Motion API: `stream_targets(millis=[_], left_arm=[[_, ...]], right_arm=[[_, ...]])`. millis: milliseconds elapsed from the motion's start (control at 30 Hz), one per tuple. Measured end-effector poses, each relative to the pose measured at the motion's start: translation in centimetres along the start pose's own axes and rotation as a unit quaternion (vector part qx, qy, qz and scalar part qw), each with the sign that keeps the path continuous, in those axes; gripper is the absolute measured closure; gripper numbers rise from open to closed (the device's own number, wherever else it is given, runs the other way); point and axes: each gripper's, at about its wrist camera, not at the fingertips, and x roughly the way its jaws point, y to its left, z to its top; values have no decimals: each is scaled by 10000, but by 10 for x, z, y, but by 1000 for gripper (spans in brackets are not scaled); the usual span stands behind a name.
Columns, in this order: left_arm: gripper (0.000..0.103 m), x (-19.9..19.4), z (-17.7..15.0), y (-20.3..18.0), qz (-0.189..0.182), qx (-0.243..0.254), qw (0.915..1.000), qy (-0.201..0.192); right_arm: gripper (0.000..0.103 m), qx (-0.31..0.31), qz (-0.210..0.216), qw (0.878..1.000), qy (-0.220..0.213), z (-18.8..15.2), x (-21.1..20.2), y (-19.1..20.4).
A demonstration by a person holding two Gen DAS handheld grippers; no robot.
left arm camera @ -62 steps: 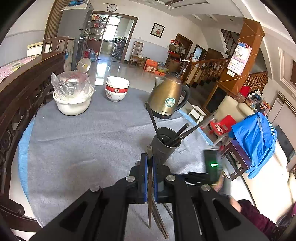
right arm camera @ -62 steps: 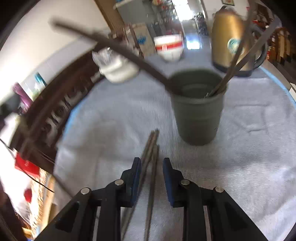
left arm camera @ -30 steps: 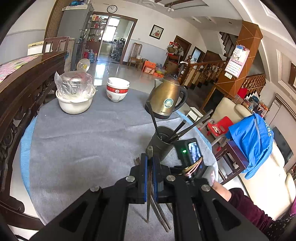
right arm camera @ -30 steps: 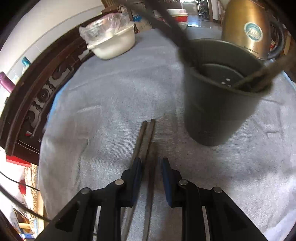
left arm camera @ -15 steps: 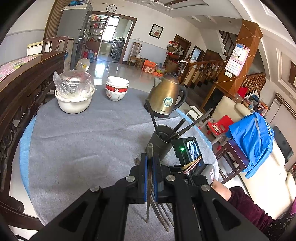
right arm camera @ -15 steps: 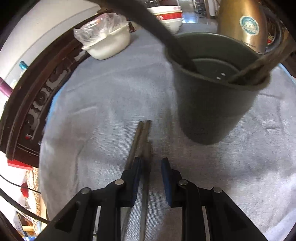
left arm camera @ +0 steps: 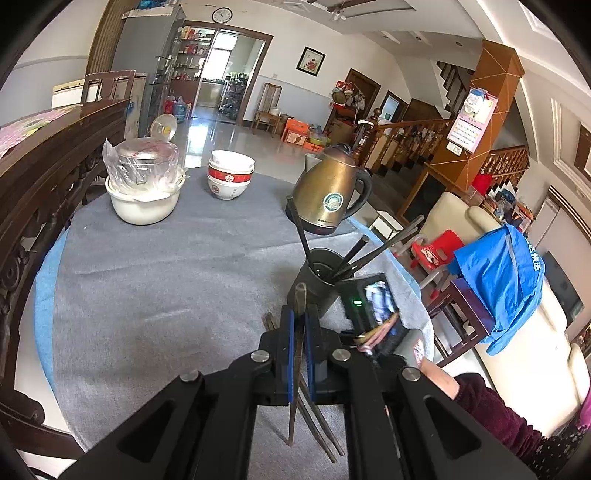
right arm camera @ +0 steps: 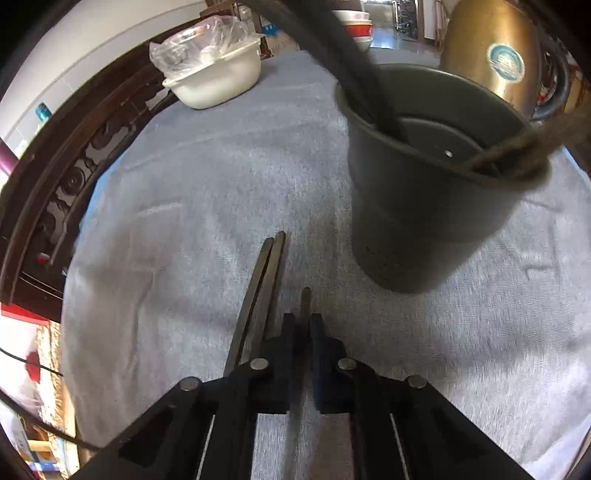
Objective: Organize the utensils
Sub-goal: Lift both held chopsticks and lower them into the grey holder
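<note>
The left claw [left arm camera: 298, 328] is clamped on one chopstick [left arm camera: 297, 332], raised over the grey-covered worktop [left arm camera: 155, 280]. The right claw [right arm camera: 303, 332] has just been closing and now pinches a second chopstick [right arm camera: 305, 301] lying on the cloth, beside two loose chopsticks [right arm camera: 264, 284]. The dark cup [right arm camera: 424, 206] stands just beyond, holding more chopsticks.

Place: a family home, open living and dining room.
Furniture: round desk [left arm camera: 155, 280] with grey cloth, cream sofa [left arm camera: 454, 221], wooden staircase [left arm camera: 413, 140].
Household things: kettle [left arm camera: 328, 192], stacked bowls [left arm camera: 229, 175], wall calendar [left arm camera: 471, 120], clock [left arm camera: 221, 15].
</note>
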Motion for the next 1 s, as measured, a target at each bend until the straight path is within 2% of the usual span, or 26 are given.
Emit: stream_targets(millis=[267,467,600,700,867,1000], left_arm=[[98,-11,8,-15,-67,101,9998,-179],[98,-33,21,-42,-134,393,9980,-487],[98,-49,34,-64,-202,579,9949,-795],[98,-59,45,-82,-244,662,9915,-1095],[98,-70,69,-109,-268,693,9824,-1716],[98,-66,86,-127,-30,759,9738,-2143]], right_arm=[[97,3,392,9938,-1037,-18,-84,-11],[97,151,515,9726,-2262,-24,-156,-22],[97,253,450,9512,-3042,-26,-195,-20],[97,342,366,9279,-3694,-24,-225,-20],[97,407,43,8932,-4479,-18,-270,-18],[97,483,-328,8602,-5066,-13,-296,-17]])
